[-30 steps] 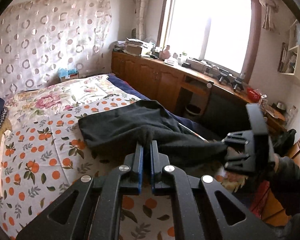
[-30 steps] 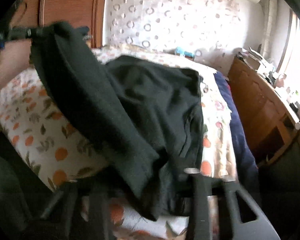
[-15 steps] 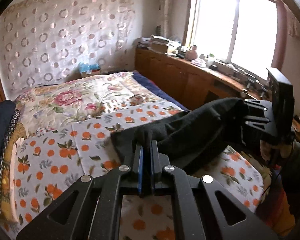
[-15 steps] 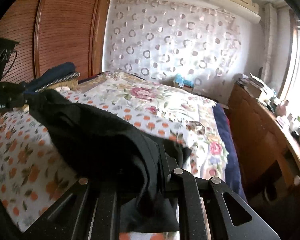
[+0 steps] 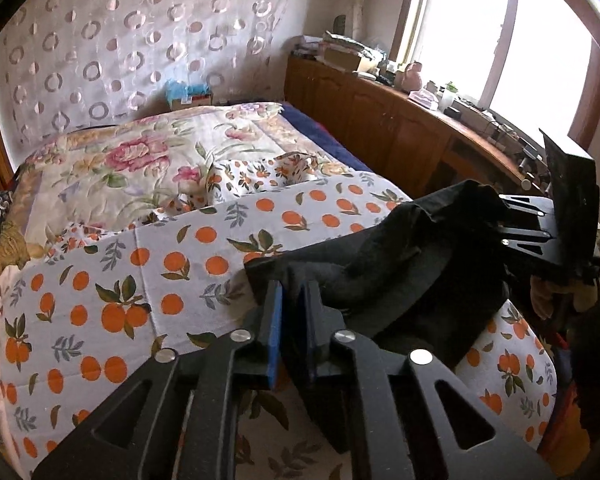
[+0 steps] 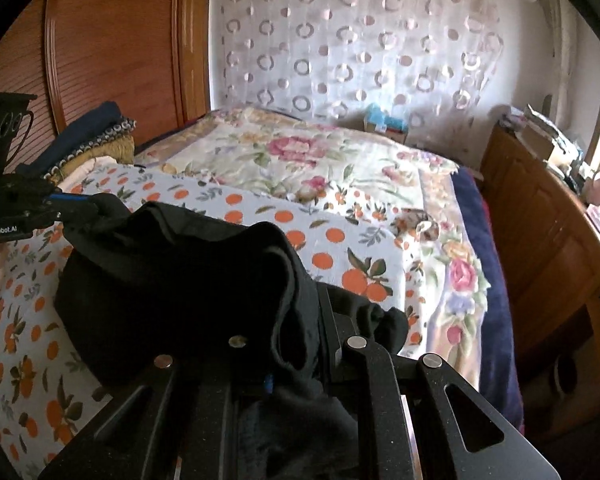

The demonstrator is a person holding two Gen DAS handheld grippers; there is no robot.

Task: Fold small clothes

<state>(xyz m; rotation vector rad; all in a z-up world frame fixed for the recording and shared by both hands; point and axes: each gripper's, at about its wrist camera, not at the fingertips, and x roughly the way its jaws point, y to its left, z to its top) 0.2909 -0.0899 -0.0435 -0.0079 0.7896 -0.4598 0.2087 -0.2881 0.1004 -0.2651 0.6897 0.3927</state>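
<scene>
Black garment (image 5: 400, 264), a soft dark cloth, hangs in a sagging span between the two claws above the near end of the bed. Its lower folds rest on the orange-print sheet (image 5: 180, 264).

Left claw (image 5: 290, 284):
- Points downward over the sheet, blue pads showing.
- Jaws are easing apart, with a narrow gap between them.
- One corner of the garment is caught at the tips and, in the right wrist view, rises to that claw (image 6: 80, 200).

Right claw (image 6: 312, 308):
- Cloth is bunched over and between its fingers, hiding most of the left finger.
- Jaws are opening slightly, with fabric pinched between them.
- In the left wrist view it sits at the far right (image 5: 504, 220), its tips buried in the other end of the garment.
- Part of the hand (image 5: 548, 300) holding it shows below.

Garment shape: doubled over and lumpy in the middle, not laid flat. I cannot tell what kind of clothing it is.

Surroundings:
- A floral quilt (image 5: 148, 156) covers the far half of the bed.
- A curtain with a ring pattern (image 5: 120, 40) hangs behind the bed.
- A wooden cabinet (image 5: 380, 120) runs under the window along the bed's right side, its top cluttered.
- A stack of dark folded things (image 6: 96, 128) lies by the wooden headboard panel (image 6: 120, 40).
</scene>
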